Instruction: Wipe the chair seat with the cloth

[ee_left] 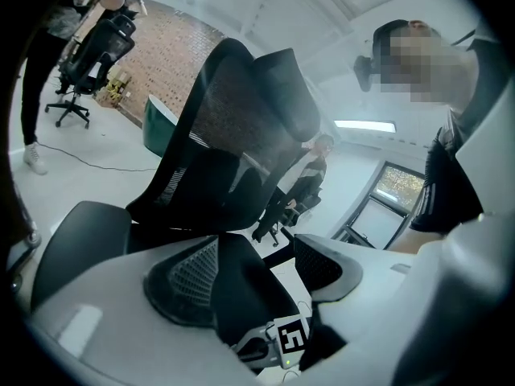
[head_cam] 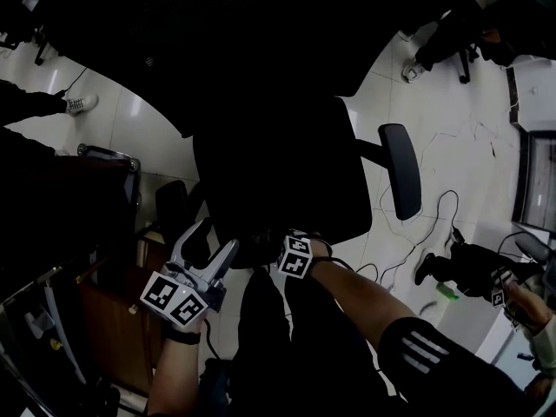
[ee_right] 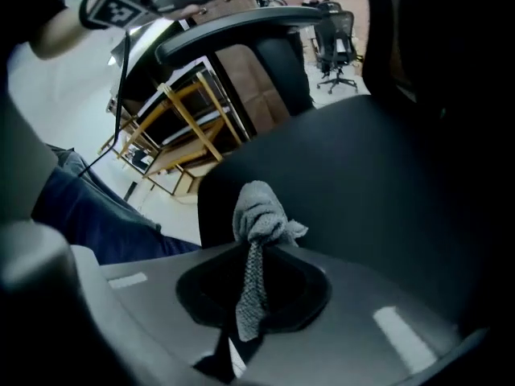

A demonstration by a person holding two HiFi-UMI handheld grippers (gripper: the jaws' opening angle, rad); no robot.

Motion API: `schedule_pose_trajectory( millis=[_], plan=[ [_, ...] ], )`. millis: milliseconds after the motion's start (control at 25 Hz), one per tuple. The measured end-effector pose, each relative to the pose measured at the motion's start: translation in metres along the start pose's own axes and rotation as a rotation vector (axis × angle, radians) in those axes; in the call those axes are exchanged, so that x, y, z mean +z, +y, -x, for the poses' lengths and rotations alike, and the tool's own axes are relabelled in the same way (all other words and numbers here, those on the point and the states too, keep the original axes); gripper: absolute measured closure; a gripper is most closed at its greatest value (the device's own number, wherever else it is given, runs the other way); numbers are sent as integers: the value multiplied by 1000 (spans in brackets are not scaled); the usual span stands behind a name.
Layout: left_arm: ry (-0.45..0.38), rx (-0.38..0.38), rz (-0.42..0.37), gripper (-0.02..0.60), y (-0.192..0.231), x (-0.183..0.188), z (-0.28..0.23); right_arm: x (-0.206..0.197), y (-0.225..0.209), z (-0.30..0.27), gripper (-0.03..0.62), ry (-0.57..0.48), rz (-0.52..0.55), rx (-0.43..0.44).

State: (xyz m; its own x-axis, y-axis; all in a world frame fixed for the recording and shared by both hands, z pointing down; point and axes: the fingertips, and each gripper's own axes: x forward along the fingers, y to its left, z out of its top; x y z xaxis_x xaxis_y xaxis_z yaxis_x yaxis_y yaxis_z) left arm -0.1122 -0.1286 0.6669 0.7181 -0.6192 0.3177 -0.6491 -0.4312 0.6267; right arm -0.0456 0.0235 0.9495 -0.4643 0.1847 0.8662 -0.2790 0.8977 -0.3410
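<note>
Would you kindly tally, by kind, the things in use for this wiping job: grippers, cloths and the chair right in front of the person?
Grippers: 2, the left hand-held gripper open, the right hand-held gripper shut on the grey cloth
Cloths: 1
Chairs at hand: 1, the black office chair
Total: 4

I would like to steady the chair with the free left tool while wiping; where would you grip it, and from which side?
Probably the armrest pad beside the left tool. It is a slim, flat bar standing clear of the seat, so the open jaws can close over its top and underside, coming in from its outer side rather than across the seat.
</note>
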Motion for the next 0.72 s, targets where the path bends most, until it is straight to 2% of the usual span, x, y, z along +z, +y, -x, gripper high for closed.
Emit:
schedule_pose_trajectory(
  millis=[200, 360, 480, 720],
  plan=[
    [8, -30, -5, 262, -14, 2, -13, -105, -53, 56, 565, 58, -156, -134],
    [23, -57, -10, 261, -27, 0, -23, -161, -85, 101, 565, 67, -270, -229],
    [28, -72, -10, 262, -36, -1, -28, -185, -98, 124, 565, 75, -307, -274],
    [46, -106, -16, 262, -51, 4, -41, -205, -119, 151, 565, 106, -388, -349]
  ],
)
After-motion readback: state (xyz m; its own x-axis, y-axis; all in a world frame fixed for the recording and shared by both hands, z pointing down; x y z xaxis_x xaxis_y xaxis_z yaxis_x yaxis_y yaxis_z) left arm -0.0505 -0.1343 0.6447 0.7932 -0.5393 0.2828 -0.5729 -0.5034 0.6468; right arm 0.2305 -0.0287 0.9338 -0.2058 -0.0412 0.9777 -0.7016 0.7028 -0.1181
